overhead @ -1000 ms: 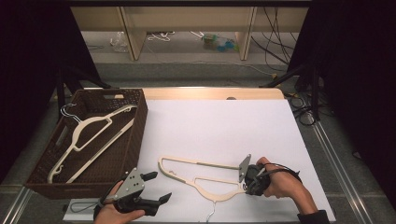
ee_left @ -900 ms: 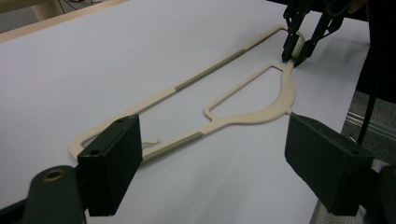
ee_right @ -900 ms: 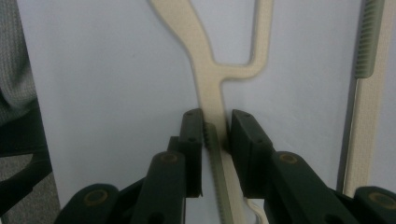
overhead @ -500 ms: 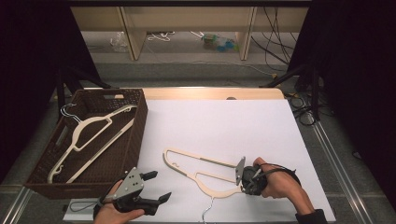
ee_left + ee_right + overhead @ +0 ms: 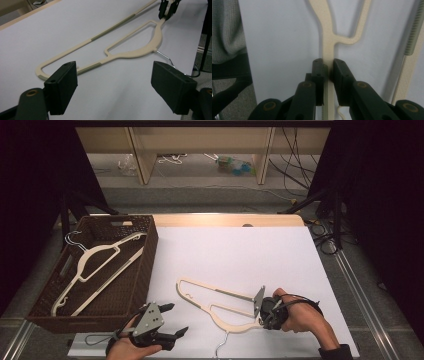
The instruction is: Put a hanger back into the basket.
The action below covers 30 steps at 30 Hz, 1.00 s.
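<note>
Hanger (image 5: 220, 304) of cream plastic lies flat on the white table (image 5: 240, 250), one arm pinched between the closed fingers (image 5: 320, 75) of the right gripper (image 5: 265, 312) near the table's front right. In the right gripper view the two black fingers press on either side of that narrow arm just below the point where it forks; the fingers have just been closing, with the arm between them. From the grip, the frame stretches left across the table toward its looped far end, and its metal hook (image 5: 220, 347) points toward the front edge.

The left gripper (image 5: 170, 322) hovers at the front left, its fingers (image 5: 62, 87) spread wide with nothing between them; in the left gripper view they frame the hanger from a short way off without touching it. The person's hands come in from the bottom edge of the high view.

Further left, a dark woven basket (image 5: 145, 265) stands against the table's left side, holding a second cream hanger (image 5: 95, 270) that lies slantwise inside it. Beyond the table, shelf legs and loose cables sit on the floor.
</note>
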Each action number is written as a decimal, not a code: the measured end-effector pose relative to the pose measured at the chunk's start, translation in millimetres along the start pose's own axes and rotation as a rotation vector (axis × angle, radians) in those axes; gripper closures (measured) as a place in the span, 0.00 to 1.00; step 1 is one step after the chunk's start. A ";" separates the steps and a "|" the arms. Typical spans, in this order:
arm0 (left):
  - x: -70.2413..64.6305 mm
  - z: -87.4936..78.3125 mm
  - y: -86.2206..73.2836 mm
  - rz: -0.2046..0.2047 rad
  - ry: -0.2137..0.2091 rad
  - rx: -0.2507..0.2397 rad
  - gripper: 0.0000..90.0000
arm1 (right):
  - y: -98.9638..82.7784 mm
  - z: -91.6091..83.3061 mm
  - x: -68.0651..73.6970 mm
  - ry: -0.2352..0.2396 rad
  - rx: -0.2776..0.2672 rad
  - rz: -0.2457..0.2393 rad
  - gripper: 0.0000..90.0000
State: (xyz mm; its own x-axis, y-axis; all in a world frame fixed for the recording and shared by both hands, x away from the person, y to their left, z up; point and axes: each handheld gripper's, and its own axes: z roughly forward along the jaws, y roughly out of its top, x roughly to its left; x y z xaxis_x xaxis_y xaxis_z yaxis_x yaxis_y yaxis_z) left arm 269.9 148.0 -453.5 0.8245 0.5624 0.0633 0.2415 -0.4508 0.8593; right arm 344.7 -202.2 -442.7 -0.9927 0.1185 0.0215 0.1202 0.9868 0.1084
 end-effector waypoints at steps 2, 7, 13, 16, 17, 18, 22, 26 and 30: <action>-1.9 7.2 1.3 0.029 -0.003 0.009 0.24 | -0.1 -2.7 -0.7 -0.007 -0.003 -0.023 0.89; -0.9 37.3 3.0 0.131 0.004 0.057 0.25 | 0.3 -7.3 -1.0 0.000 -0.003 -0.023 0.89; -1.1 68.5 1.5 0.187 0.004 0.101 0.25 | -1.2 -11.3 -1.5 0.000 -0.021 -0.019 0.89; -2.1 73.5 1.8 0.203 0.003 0.106 0.25 | -2.1 -14.5 -1.4 -0.004 -0.028 -0.012 0.89; -2.7 74.5 2.5 0.209 0.001 0.108 0.25 | -2.2 -15.7 -1.1 -0.006 -0.031 -0.013 0.89; -3.9 76.1 2.9 0.217 -0.001 0.103 0.25 | -2.4 -17.1 -1.5 -0.007 -0.035 -0.016 0.89; -8.6 83.6 4.8 0.256 -0.005 0.112 0.26 | -0.9 -21.1 -1.3 -0.010 -0.035 -0.022 0.89; -13.2 90.9 7.2 0.277 -0.005 0.108 0.27 | -1.1 -23.6 -1.4 -0.012 -0.038 -0.016 0.89; -17.2 98.9 8.5 0.310 -0.013 0.120 0.27 | -0.8 -24.2 -1.1 -0.012 -0.038 -0.019 0.89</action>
State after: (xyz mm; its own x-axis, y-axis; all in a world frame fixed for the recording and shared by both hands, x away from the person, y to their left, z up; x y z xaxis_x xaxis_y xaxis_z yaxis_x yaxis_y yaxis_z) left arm 308.4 65.9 -497.5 0.8744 0.3770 0.3054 0.0358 -0.6778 0.7344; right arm 345.9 -205.8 -418.7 -0.9948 0.1014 0.0072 0.1014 0.9840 0.1468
